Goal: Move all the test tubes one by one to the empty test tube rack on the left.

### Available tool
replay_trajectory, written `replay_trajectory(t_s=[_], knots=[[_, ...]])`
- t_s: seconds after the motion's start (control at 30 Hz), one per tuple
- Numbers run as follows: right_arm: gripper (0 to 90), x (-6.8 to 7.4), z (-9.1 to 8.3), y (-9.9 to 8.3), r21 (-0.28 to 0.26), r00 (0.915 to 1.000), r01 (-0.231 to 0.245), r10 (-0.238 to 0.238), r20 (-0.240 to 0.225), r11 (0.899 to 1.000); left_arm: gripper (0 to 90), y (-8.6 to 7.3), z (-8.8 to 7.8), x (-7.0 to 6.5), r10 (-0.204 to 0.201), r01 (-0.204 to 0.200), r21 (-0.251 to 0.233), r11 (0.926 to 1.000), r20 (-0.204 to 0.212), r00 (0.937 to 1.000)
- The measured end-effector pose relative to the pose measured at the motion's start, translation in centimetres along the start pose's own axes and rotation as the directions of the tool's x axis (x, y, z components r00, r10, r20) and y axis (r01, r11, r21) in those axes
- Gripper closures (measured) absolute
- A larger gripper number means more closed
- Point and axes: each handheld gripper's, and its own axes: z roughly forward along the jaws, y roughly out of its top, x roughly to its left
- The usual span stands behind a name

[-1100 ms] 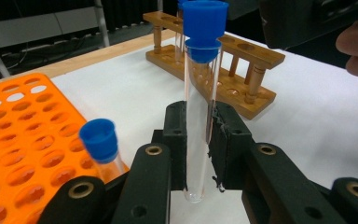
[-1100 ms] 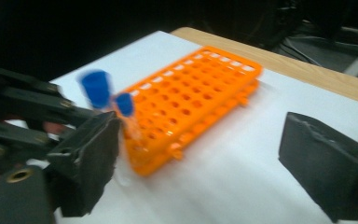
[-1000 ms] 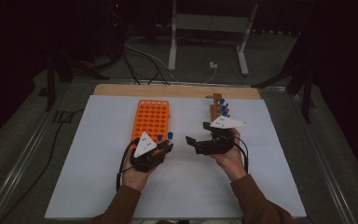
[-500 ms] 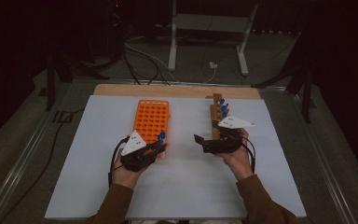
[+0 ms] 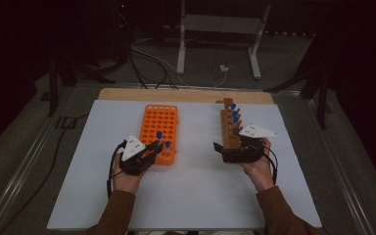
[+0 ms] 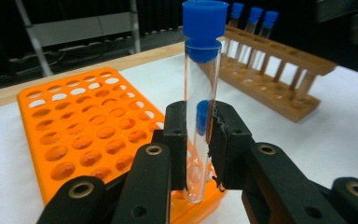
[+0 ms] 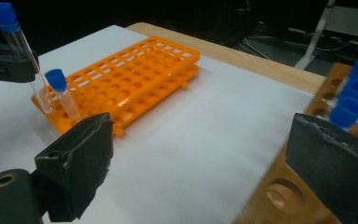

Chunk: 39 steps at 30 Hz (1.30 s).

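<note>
While the left gripper (image 6: 198,140) clamps its two black jaws on the lower half of a clear test tube (image 6: 200,116), the tube stands upright with its blue cap above the pads and its rounded bottom low over the near corner of the orange rack (image 6: 81,135); whether the bottom sits in a hole is hard to tell. Seen from above, the same tube (image 5: 167,147) and left gripper (image 5: 152,151) are at the near right corner of the orange rack (image 5: 159,117), and a second blue-capped tube (image 5: 159,135) stands in a hole just beyond. In the right gripper view this second tube (image 7: 63,93) leans slightly beside the held one. Farther right, the right gripper (image 5: 225,149) has its jaws spread wide with nothing between the pads; it sits at the near end of the wooden rack (image 5: 230,128), which carries three blue-capped tubes (image 5: 235,117). Both racks rest on a white sheet (image 5: 196,186) covering the table, well apart from each other.
</note>
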Motion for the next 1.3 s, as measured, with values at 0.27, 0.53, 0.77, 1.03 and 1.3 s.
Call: replay_trajectory(t_s=[0.27,0.53,0.77,1.03,1.3], knots=[[7.3,-0.8,-1.3,-0.6,-0.013,0.9997,-0.011,0.011,0.021,1.000,78.3,-0.8,1.3,0.3,-0.013,0.013,0.018,0.9997,-0.024,0.9996],[7.3,-0.9,-1.6,-0.7,-0.020,0.9997,-0.009,0.009,0.023,1.000,78.3,-1.6,2.4,0.3,-0.005,0.009,0.119,0.9928,-0.038,0.9993],[7.4,-0.8,-1.5,-0.8,-0.019,0.9997,-0.002,0.002,0.024,1.000,78.6,-1.8,2.4,0.3,-0.001,0.007,0.145,0.9894,-0.038,0.9993],[7.5,-0.9,-1.5,-0.9,-0.016,0.9997,-0.003,0.003,0.025,1.000,78.5,-2.2,2.7,0.1,0.004,0.004,0.187,0.9823,-0.045,0.9990],[7.5,-0.9,-1.3,-1.0,-0.012,0.9996,-0.001,0.001,0.030,1.000,78.5,-2.4,2.9,-0.1,0.013,-0.003,0.199,0.9800,-0.048,0.9987]])
